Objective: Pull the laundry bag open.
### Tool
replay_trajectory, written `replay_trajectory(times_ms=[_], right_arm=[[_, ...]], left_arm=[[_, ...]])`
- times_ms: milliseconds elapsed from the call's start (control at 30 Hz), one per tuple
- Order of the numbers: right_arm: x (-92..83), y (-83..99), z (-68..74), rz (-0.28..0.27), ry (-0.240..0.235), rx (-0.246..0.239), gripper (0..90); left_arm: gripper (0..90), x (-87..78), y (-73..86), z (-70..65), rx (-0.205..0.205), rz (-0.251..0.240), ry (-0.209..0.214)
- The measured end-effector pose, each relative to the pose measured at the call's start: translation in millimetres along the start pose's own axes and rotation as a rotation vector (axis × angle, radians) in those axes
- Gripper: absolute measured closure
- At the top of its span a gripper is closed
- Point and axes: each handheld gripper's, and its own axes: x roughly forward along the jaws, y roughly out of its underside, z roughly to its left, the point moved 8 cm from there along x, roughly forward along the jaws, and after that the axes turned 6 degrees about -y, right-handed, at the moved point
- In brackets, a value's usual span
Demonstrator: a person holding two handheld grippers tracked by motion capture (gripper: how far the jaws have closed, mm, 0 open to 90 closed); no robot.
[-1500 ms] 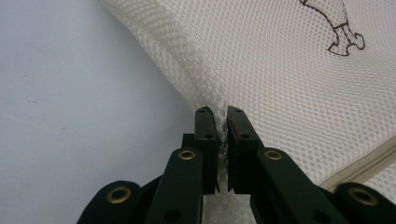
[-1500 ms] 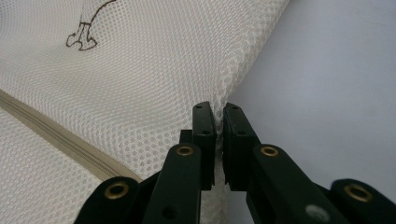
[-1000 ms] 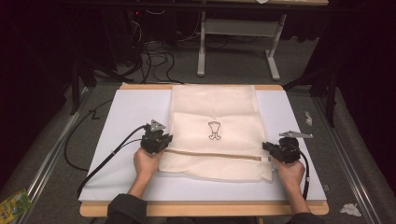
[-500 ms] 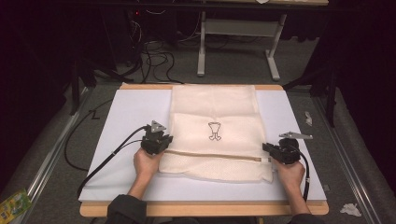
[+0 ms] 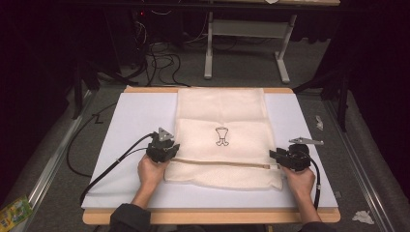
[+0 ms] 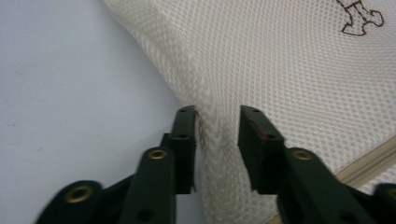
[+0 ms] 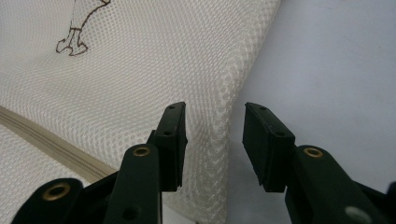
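On the white table (image 5: 125,125), a mesh bag (image 5: 220,121); grey carpet (image 5: 367,159) around.

Black hand-held grippers (image 5: 170,151), brass screws, grey three-cornered plates, black cables, dark sleeves.

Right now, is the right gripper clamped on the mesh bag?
No, the right gripper has just opened; the mesh bag edge lies loose between its jaws.
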Motion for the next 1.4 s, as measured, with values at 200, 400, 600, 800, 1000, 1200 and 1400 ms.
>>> replay_trajectory(times_ms=[200,400,600,800,1000,1200,1400], right_arm=[[4.5,2.5,7.3,0.014,-0.011,-0.012,57.2],[7.2,7.4,9.2,0.029,-0.015,-0.001,53.3],[5.9,12.6,11.8,0.035,-0.036,-0.004,51.8],[7.6,14.2,15.7,0.038,-0.016,-0.029,59.4],[6.7,15.0,14.4,0.045,-0.001,-0.065,79.9],[4.1,13.9,16.8,0.036,-0.028,-0.086,86.5],[1.6,12.4,16.9,0.020,-0.061,-0.066,87.2]], left_arm=[[55.0,-15.9,-3.5,-4.8,0.027,-0.066,-0.009],[54.2,-20.5,-2.1,-16.5,0.028,-0.079,0.029],[54.0,-17.4,-2.0,-32.7,0.017,-0.083,0.074],[54.2,-9.7,1.2,-46.2,0.026,-0.065,0.085],[54.1,-8.7,-10.1,-68.6,0.049,-0.072,0.134],[53.3,-9.0,-20.6,-87.6,0.078,-0.073,0.163],[51.6,-3.0,-27.3,-108.0,0.088,-0.053,0.214]])
